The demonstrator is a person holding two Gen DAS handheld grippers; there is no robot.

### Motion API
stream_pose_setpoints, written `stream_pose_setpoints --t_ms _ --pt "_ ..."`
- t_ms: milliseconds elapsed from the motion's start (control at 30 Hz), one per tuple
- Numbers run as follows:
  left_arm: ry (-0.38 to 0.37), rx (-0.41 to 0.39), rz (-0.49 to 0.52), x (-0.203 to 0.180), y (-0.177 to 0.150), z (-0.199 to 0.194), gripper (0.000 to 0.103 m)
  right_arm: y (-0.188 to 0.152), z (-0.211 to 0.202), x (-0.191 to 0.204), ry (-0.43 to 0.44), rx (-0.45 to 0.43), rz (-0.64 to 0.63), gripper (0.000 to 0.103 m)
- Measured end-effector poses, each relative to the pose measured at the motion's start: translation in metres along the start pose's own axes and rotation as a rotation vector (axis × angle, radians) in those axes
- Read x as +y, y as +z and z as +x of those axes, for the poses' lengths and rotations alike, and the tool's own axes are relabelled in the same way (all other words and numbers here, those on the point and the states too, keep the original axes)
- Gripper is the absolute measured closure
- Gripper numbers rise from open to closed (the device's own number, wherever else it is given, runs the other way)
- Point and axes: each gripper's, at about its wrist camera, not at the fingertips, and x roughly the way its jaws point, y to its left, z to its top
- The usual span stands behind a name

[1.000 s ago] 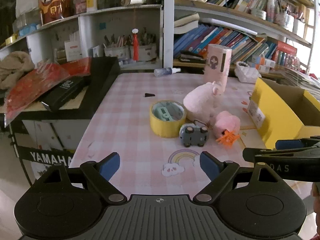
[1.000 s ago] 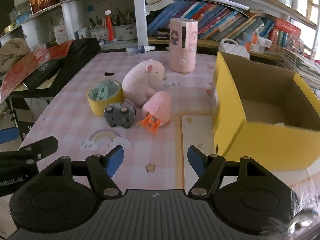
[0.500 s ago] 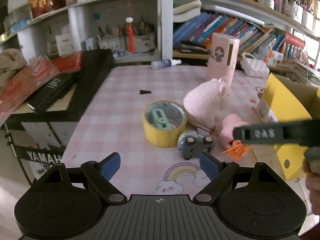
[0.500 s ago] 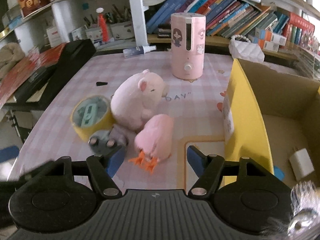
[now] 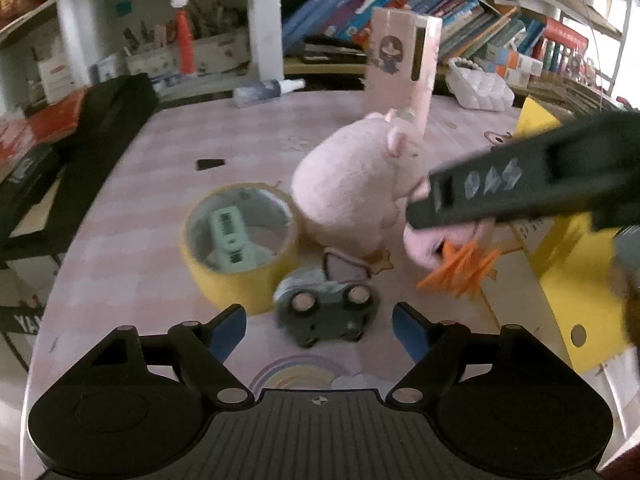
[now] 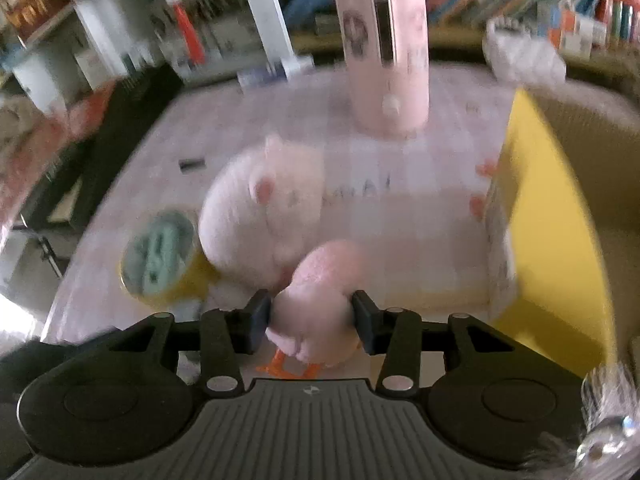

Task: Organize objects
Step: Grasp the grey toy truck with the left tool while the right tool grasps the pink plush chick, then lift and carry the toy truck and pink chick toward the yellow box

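**Soft chick between the pads**

While closing in beside the yellow box (image 6: 552, 216), right gripper (image 6: 311, 316) pinched around the small pink plush chick (image 6: 320, 288), just in front of the pig plush (image 6: 260, 212). Light, squashy, likely best squeezed mid-body, clear of orange feet. Left gripper (image 5: 320, 332) spread wide, empty, near the toy car (image 5: 328, 312).

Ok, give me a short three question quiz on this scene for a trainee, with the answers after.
1. True or false: the right hand-held gripper has its fingers on either side of the small pink plush.
2. What lies inside the yellow tape roll?
3. Which is nearest the left hand-held gripper? A) toy car B) pink cylinder C) spray bottle

Key:
1. True
2. A mint-green item
3. A
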Motion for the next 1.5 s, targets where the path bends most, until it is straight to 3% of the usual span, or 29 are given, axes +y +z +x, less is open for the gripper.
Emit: stream_pose_setpoints --t_ms 133,200,233,400,833,1000,1500 --pt "0.006 0.019 -0.003 -0.005 0.005 0.015 0.023 0.006 -0.013 -0.003 -0.008 -0.045 -0.022 0.061" --pt "0.006 0.039 -0.026 -0.004 0.005 0.021 0.029 0.007 -0.014 -0.006 -0.009 -0.046 -0.025 0.061" --pt "0.005 0.049 -0.040 -0.003 0.004 0.023 0.039 0.006 -0.015 -0.007 -0.009 -0.046 -0.028 0.061" --pt "-0.001 0.052 -0.059 0.000 0.002 0.019 0.039 0.004 -0.014 -0.007 -0.013 -0.040 -0.046 0.061" --pt "-0.036 -0.084 -0.173 0.032 -0.004 -0.059 0.039 -0.022 -0.038 0.002 -0.014 -0.043 -0.085 0.061" --pt "-0.035 -0.132 -0.164 0.037 -0.012 -0.090 0.039 -0.042 -0.057 0.011 -0.007 -0.044 -0.142 0.061" --pt "-0.083 -0.134 -0.125 0.032 -0.067 -0.142 0.039 -0.105 -0.105 0.040 -0.015 -0.039 -0.129 0.061"
